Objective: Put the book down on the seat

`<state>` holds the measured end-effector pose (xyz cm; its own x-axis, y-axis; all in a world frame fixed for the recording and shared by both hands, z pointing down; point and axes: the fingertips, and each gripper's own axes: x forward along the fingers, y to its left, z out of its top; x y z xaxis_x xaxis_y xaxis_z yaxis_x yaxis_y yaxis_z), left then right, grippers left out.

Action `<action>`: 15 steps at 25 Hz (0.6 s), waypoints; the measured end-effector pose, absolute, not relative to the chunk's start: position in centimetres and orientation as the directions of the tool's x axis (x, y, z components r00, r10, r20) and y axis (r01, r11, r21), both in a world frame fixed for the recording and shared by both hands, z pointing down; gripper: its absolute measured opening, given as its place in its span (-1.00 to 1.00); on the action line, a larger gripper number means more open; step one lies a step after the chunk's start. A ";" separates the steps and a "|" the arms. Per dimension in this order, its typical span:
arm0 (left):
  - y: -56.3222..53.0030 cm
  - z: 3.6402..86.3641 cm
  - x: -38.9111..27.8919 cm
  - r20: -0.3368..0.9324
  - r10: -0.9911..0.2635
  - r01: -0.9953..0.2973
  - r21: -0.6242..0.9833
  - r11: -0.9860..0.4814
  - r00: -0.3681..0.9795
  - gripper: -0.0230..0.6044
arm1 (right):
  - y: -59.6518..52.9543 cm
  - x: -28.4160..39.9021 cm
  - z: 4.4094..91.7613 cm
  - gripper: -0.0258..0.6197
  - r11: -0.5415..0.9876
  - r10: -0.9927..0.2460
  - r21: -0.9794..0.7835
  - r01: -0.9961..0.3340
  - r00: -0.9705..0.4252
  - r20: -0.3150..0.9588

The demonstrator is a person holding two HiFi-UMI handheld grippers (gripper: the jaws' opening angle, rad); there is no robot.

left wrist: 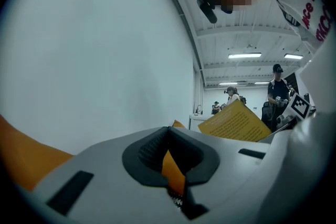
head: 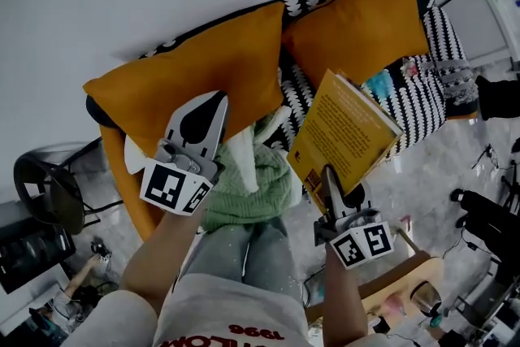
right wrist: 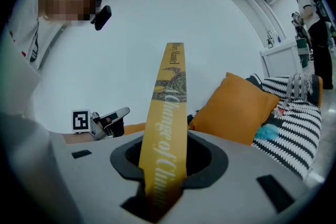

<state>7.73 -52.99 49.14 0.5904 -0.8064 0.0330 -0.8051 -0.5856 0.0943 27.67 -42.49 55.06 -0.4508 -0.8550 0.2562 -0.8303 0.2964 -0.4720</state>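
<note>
**Book aloft over the sofa, waiting to be laid flat**

At centre left, the left gripper [head: 210, 101] hovers empty with its jaws together in front of an orange cushion [head: 154, 89]. In the middle, a green cloth [head: 252, 187] covers part of the seat [head: 422, 106]. Right of centre, the right gripper [head: 331, 189] is clamped on the yellow book [head: 345, 130] at its spine, holding it tilted above the seat. The book would best go onto the bare striped patch at right, tipped flat and let go only once it rests.
</note>
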 end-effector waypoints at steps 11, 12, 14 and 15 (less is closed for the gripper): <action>-54.7 54.0 9.8 0.038 -0.803 -0.801 0.118 -0.588 0.595 -0.88 | -44.9 25.8 71.1 -0.43 0.229 -0.728 -0.670 -0.706 -0.582 0.363; -54.6 54.3 9.9 0.037 -0.805 -0.803 0.115 -0.586 0.592 -0.88 | -45.0 25.6 72.3 -0.43 0.211 -0.720 -0.696 -0.686 -0.591 0.364; -54.5 55.0 10.0 0.041 -0.807 -0.806 0.108 -0.582 0.589 -0.88 | -44.7 25.0 74.7 -0.43 0.193 -0.697 -0.731 -0.654 -0.616 0.367; -54.4 55.4 10.0 0.043 -0.808 -0.807 0.108 -0.581 0.588 -0.88 | -44.6 24.6 75.8 -0.43 0.188 -0.686 -0.746 -0.639 -0.629 0.365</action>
<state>9.97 -54.36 55.38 0.5876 -0.8080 0.0429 -0.8068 -0.5809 0.1078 24.55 -44.58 75.77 -0.6289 -0.6863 0.3654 -0.6390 0.1885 -0.7457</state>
